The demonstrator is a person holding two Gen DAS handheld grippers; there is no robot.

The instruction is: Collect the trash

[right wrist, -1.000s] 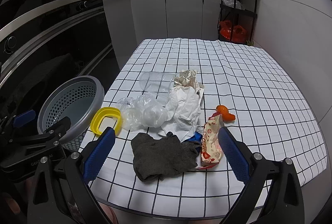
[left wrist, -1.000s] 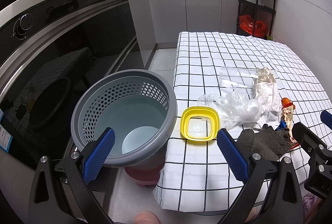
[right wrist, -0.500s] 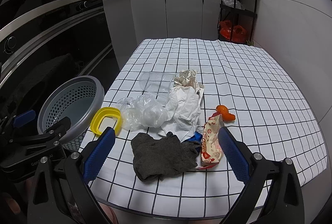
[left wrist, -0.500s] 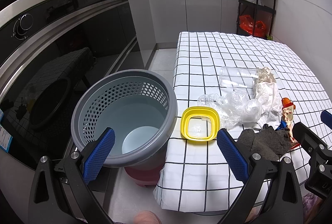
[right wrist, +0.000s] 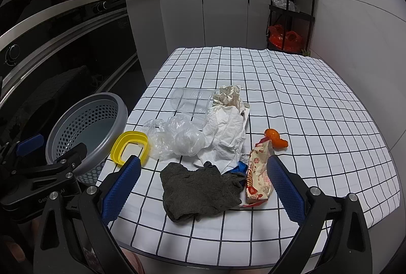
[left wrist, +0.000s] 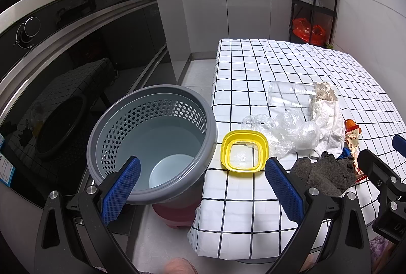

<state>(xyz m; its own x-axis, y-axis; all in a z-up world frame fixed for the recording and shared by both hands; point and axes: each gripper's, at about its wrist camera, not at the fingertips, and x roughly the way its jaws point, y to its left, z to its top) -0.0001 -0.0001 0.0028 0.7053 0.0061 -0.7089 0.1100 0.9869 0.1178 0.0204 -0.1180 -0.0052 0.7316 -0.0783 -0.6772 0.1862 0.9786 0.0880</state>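
Observation:
Trash lies on the checked tablecloth (right wrist: 304, 101): a dark grey rag (right wrist: 200, 190), a snack wrapper (right wrist: 257, 172), orange peel (right wrist: 275, 138), crumpled white paper (right wrist: 225, 126), clear plastic film (right wrist: 177, 138), a clear cup (right wrist: 190, 100) on its side and a yellow lid (right wrist: 129, 147). A grey perforated bin (left wrist: 152, 142) stands left of the table. My left gripper (left wrist: 200, 187) is open and empty, over the bin's rim and table edge. My right gripper (right wrist: 201, 187) is open and empty, above the rag.
A dark oven front (left wrist: 63, 58) runs along the left. White cabinets (right wrist: 215, 17) and a black shelf rack (right wrist: 291, 7) with orange bags stand at the back. A red stool (left wrist: 177, 214) sits under the bin. The table's far half is bare cloth.

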